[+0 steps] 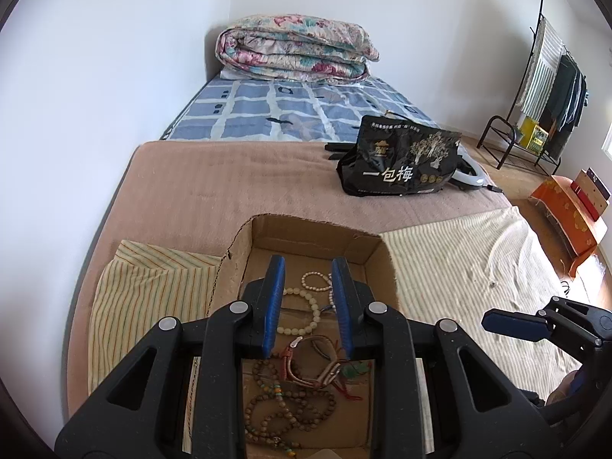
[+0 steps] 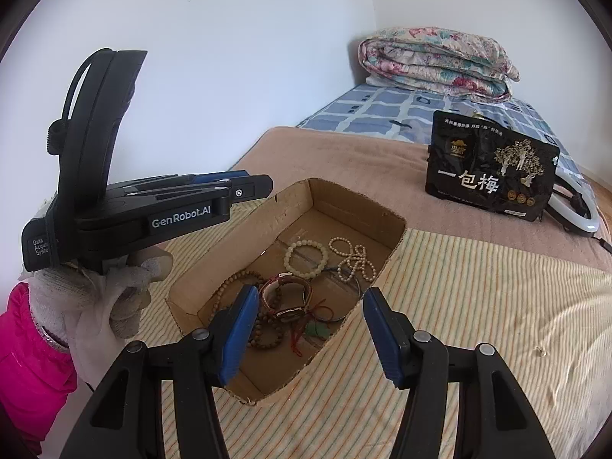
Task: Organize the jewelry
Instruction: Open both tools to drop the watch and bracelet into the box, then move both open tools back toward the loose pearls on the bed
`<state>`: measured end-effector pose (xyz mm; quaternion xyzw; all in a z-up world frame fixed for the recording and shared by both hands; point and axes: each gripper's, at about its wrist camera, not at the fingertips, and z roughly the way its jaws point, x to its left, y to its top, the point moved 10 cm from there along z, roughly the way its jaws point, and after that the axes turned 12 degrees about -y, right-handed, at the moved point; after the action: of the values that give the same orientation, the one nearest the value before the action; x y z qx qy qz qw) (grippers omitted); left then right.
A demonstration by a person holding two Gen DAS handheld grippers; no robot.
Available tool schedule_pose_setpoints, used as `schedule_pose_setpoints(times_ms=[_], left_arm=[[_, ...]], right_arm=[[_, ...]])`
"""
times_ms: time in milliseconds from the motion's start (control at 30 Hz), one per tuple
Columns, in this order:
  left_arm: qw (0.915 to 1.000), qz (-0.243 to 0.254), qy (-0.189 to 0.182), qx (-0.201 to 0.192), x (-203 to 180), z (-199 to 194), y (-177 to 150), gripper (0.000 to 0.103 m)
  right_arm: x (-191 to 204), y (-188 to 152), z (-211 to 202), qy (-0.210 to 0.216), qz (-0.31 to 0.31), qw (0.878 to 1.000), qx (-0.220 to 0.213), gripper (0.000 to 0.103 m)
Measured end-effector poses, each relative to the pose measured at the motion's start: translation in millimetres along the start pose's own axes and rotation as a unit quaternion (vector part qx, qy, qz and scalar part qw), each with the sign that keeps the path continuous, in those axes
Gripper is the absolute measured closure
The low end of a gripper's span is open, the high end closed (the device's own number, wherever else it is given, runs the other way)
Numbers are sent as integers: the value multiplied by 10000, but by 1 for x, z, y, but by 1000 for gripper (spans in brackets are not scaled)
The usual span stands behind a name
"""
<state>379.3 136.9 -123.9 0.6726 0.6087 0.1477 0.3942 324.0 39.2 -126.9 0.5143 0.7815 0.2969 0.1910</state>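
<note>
Striped cloth [image 2: 440, 306] under cardboard box [image 2: 344, 201] of jewelry [image 2: 290, 298]; we see left gripper [image 1: 308, 298] jaws narrow and empty, right gripper [image 2: 310, 329] jaws wide, empty.

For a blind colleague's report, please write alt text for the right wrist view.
The open right gripper hovers over a cardboard box of tangled jewelry on a striped cloth. At left, a gloved hand holds the left gripper; a black bag stands behind.
</note>
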Motion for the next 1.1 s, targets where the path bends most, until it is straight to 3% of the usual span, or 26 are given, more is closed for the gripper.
schedule_pose_setpoints(times_ms=[333, 767, 800, 867, 1100], left_arm=[[9994, 284, 87, -169, -38, -20, 10, 79], [9950, 885, 90, -464, -113, -48, 16, 78], [9947, 911, 84, -471, -117, -49, 15, 76], [9942, 955, 80, -489, -126, -51, 13, 59], [9945, 925, 167, -454, -139, -61, -7, 53]], right_arm=[[-25, -3, -24, -98, 36, 9998, -189, 37], [-90, -15, -56, -356, 277, 9982, -402, 27], [-94, -15, -58, -369, 296, 9980, -421, 26], [-104, -17, -63, -412, 336, 9976, -451, 25], [-159, -28, -78, -677, 495, 9948, -584, 14]])
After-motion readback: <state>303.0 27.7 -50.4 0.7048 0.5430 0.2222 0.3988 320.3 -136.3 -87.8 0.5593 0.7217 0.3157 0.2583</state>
